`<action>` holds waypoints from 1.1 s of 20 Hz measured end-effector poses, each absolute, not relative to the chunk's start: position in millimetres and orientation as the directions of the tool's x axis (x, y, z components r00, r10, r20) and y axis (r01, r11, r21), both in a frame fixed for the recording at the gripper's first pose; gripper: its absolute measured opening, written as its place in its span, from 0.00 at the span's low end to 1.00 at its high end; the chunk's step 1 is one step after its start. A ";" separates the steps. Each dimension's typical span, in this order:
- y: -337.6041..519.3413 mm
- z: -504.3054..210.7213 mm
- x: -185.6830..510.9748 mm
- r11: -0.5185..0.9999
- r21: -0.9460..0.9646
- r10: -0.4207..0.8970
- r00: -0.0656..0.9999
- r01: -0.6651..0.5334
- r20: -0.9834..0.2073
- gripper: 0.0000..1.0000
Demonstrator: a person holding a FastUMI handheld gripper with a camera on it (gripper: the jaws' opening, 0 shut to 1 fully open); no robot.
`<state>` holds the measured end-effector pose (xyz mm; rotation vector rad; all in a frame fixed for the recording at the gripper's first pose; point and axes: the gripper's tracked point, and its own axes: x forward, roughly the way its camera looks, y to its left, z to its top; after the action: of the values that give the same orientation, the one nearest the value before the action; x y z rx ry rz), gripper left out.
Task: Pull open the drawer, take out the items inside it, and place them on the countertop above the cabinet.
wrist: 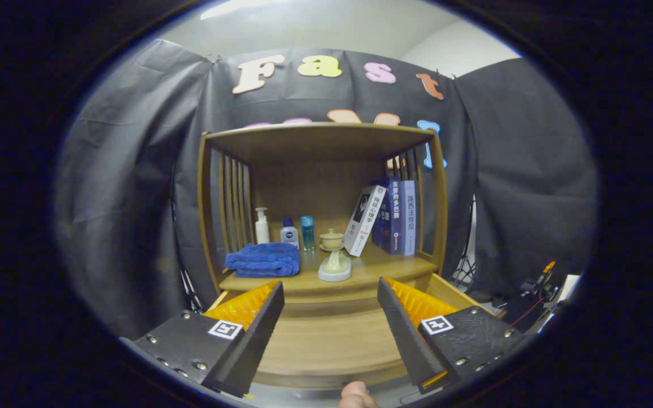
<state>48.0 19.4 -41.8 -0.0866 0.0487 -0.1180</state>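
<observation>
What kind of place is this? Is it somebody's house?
Probably a staged recording booth, not a home: black cloth wall behind a wooden shelf cabinet holding a folded blue towel and standing books. The open gripper holds nothing.

- The cabinet [326, 187] looks like smooth wood with a light satin finish, and so does its worktop [372, 272].
- The folded towel [264, 260] is soft, fluffy cloth.
- The lidded cup [331, 239] looks like glazed ceramic.
- The books [394, 218] have glossy paper covers.
- The hand-held gripper [331, 300], spread wide and holding nothing, has ridged fingers [264, 328].
</observation>
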 end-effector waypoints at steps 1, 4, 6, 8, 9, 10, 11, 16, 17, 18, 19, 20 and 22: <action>13.5 -43.5 32.0 0.987 -0.097 -0.130 0.991 0.126 -0.038 0.99; 4.2 -59.0 -1.4 0.985 -0.080 -0.154 0.987 0.150 -0.051 0.98; 7.7 -70.8 -11.0 0.989 -0.088 -0.121 0.991 0.115 -0.056 0.99; -7.0 -83.6 -15.7 0.984 -0.126 -0.136 0.989 0.128 -0.057 0.99; -8.8 -86.1 -17.0 0.983 -0.136 -0.134 0.990 0.127 -0.045 0.99; -10.3 -91.5 -17.4 0.982 -0.143 -0.130 0.991 0.123 -0.042 0.99; -12.8 -96.2 -16.3 0.982 -0.148 -0.125 0.991 0.119 -0.037 0.99; -19.9 -125.4 -10.9 0.985 -0.092 -0.156 0.985 0.149 -0.069 0.99; -19.8 -131.8 -9.3 0.985 -0.085 -0.154 0.985 0.147 -0.077 0.99; -19.3 -137.5 -8.7 0.986 -0.086 -0.152 0.985 0.145 -0.083 0.99; -20.7 -143.5 -7.4 0.985 -0.094 -0.154 0.984 0.146 -0.088 0.99; -20.8 -150.2 -6.8 0.984 -0.105 -0.153 0.984 0.143 -0.092 0.99; -20.0 -165.1 -6.5 0.984 -0.121 -0.146 0.984 0.133 -0.103 0.99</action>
<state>-6.5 -20.0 -165.1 -0.1144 0.1116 -0.1408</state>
